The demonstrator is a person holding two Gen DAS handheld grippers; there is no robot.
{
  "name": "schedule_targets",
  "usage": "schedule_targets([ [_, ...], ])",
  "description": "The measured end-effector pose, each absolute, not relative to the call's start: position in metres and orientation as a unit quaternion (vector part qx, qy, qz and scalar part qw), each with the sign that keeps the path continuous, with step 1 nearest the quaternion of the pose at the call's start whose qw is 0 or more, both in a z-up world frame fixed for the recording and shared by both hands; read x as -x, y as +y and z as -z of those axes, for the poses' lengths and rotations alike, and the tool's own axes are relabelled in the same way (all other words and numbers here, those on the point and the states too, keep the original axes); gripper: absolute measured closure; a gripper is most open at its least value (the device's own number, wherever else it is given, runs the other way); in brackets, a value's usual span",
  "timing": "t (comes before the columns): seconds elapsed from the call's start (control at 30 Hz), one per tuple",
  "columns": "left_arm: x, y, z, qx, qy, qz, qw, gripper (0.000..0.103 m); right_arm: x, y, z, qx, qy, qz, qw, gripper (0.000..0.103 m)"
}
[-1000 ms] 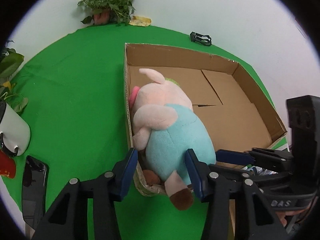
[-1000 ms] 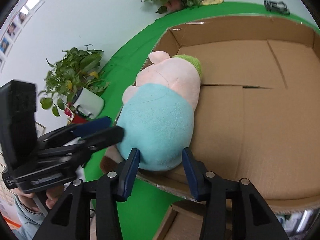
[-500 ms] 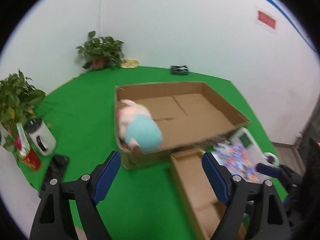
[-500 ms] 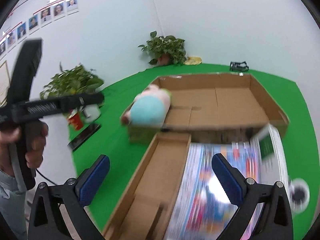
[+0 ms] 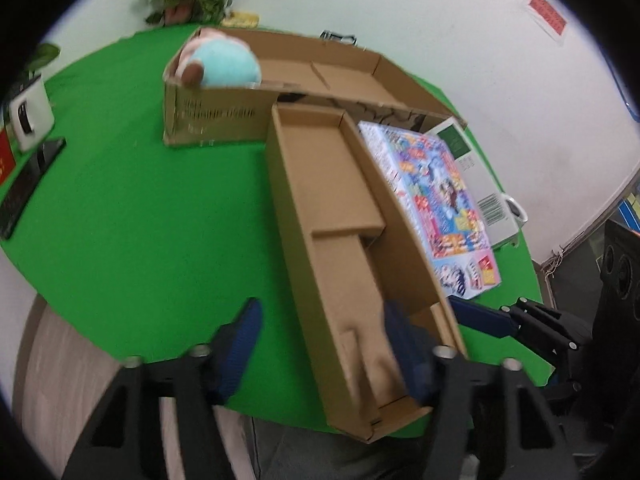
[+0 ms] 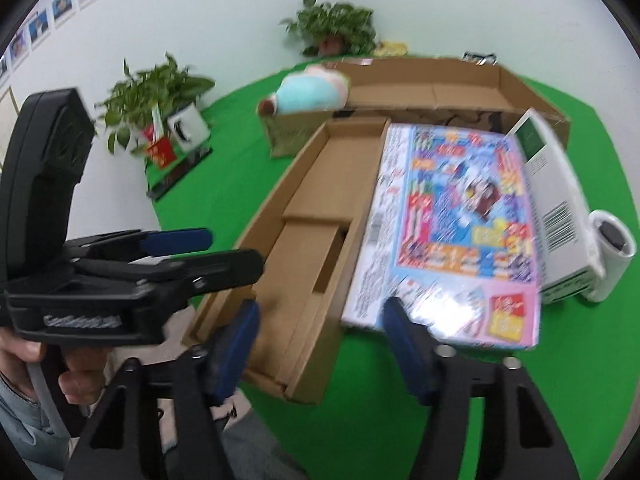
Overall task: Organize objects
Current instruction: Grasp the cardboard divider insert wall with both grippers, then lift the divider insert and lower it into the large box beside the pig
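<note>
Both the left gripper (image 5: 320,344) and the right gripper (image 6: 320,344) hang with jaws spread wide and empty above the near end of the green table (image 5: 140,220). The colourful puzzle box (image 6: 452,232) lies flat just beside the narrow cardboard tray (image 6: 316,216), overlapping a white carton (image 6: 560,208). It looks light, stiff and glossy, likely slippery, so pinching its near edge seems safest.

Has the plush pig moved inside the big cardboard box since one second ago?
No. The plush pig lies in the same left end of the big cardboard box; only the left tongs pulled back and away from it.
</note>
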State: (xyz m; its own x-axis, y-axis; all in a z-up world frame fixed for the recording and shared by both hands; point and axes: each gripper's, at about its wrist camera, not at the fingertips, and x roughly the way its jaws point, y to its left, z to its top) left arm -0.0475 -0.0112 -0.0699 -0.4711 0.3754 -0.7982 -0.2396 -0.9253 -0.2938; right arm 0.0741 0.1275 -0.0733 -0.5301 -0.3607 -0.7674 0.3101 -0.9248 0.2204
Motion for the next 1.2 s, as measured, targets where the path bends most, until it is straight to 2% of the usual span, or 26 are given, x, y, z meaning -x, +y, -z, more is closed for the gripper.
schedule_targets([
  [0.03,0.047,-0.011,0.072,0.486,-0.07,-0.851,0.183,0.062,-0.072,0.124,0.077,-0.453,-0.021,0.87,0.195,0.063],
  [0.07,0.042,-0.011,0.076,0.487,-0.069,-0.851,0.184,0.065,-0.07,0.119,0.079,-0.458,-0.01,0.867,0.196,0.068],
  [0.2,0.033,-0.005,0.078,0.49,-0.06,-0.849,0.191,0.077,-0.066,0.114,0.082,-0.461,0.007,0.868,0.183,0.075],
  [0.8,0.024,-0.003,0.066,0.496,-0.058,-0.851,0.162,0.079,-0.064,0.113,0.077,-0.472,-0.007,0.865,0.17,0.079],
  [1.03,0.01,0.001,0.007,0.426,-0.048,-0.892,0.145,0.079,-0.078,0.118,0.03,-0.401,-0.007,0.896,0.19,0.08],
  [1.2,0.033,0.012,-0.035,0.384,-0.039,-0.911,0.145,0.079,-0.066,0.125,-0.015,-0.357,0.003,0.915,0.189,0.08],
])
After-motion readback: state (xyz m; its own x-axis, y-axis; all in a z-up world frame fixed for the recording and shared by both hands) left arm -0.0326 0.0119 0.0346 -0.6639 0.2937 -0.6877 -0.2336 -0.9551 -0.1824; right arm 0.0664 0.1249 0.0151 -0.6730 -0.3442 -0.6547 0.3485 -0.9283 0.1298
